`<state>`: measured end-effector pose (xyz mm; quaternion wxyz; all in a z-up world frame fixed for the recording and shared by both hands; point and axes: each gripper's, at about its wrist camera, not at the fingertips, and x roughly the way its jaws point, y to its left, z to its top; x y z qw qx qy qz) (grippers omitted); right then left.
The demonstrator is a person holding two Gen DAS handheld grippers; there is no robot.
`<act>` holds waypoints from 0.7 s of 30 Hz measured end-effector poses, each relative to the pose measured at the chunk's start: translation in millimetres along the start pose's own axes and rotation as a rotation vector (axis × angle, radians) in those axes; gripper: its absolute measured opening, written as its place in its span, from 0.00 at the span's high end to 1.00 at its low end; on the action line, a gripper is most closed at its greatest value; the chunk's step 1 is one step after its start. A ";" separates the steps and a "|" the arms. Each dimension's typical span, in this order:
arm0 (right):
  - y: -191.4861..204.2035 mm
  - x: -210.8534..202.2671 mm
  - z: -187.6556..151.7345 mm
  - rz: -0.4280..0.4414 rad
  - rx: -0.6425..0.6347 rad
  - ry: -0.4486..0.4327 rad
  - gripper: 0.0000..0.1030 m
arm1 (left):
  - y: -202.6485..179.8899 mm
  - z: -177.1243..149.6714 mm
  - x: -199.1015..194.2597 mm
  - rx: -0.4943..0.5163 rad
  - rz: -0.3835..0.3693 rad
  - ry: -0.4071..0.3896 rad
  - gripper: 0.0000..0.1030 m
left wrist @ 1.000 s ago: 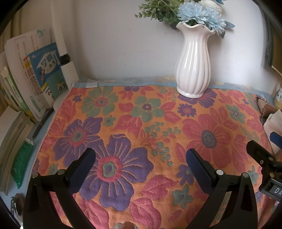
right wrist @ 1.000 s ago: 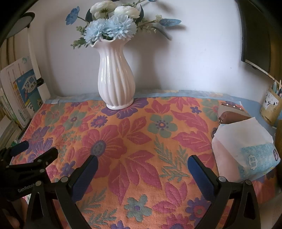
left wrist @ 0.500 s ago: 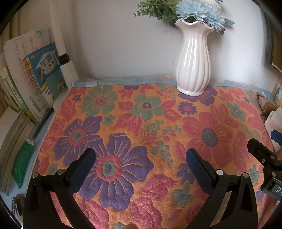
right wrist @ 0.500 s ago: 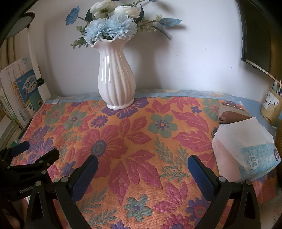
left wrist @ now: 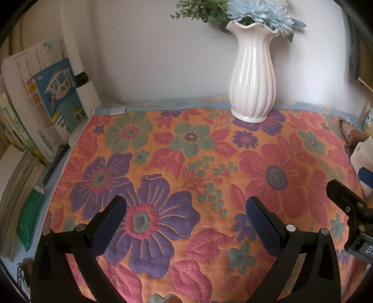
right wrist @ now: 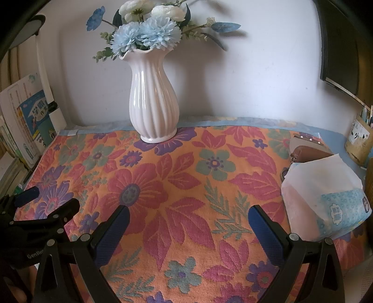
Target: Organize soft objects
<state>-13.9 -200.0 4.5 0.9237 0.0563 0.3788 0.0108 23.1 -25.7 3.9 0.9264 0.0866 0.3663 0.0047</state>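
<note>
Claws both spread and empty, left claw [left wrist: 185, 211] and right claw [right wrist: 186, 221] hovering over the floral cloth [right wrist: 186, 186] in front of the vase [right wrist: 153, 102]: you're pre-grasp, so reach right of the vase for the tissue pack [right wrist: 326, 198].

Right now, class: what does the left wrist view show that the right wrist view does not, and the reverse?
Only the left wrist view shows the green packet and pen beside the books. Only the right wrist view shows the white flowers, the whole tissue pack, the brown pouch and the pen cup. Both show the vase, the floral cloth, the books and both open grippers, left and right.
</note>
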 end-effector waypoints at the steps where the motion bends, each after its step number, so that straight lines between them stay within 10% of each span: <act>1: 0.0 0.0 0.1 0.000 0.000 0.000 0.01 | -0.5 -0.2 0.1 0.003 0.002 0.000 0.01; 21: 1.3 1.9 0.7 -0.010 -0.013 0.008 0.01 | 6.8 3.7 -3.0 0.001 0.004 -0.055 0.01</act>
